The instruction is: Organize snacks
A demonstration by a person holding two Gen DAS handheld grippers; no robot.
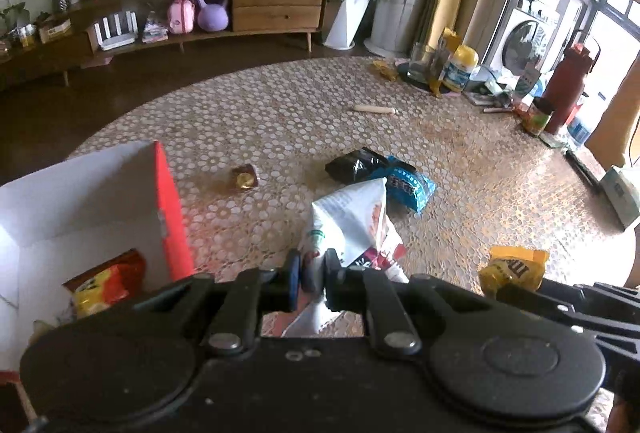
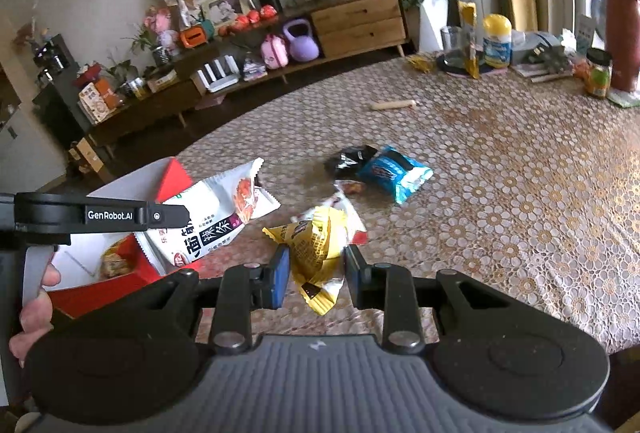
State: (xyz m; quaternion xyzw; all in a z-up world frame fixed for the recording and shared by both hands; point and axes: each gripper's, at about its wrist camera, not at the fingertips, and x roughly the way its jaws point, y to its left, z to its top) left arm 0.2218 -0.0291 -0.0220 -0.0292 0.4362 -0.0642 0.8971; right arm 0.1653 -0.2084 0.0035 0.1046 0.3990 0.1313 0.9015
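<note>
Both tools loaded — left tool (image 1: 313,275) pinches the white snack packet (image 1: 352,221), right tool (image 2: 316,269) pinches the yellow packet (image 2: 316,245).
Red box (image 1: 172,217) lies to the left of both, open top up, one snack already inside; the left hand is nearer, its packet's long axis slanting up — blue packet (image 2: 394,171) and black packet (image 2: 350,157) wait on the table (image 2: 500,193).

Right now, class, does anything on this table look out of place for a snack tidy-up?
Yes. A wooden stick lies alone mid-table, no snack at all. A black packet and a blue packet lie overlapped and askew, outside the red box. A small gold-wrapped sweet sits stray near the box.
</note>
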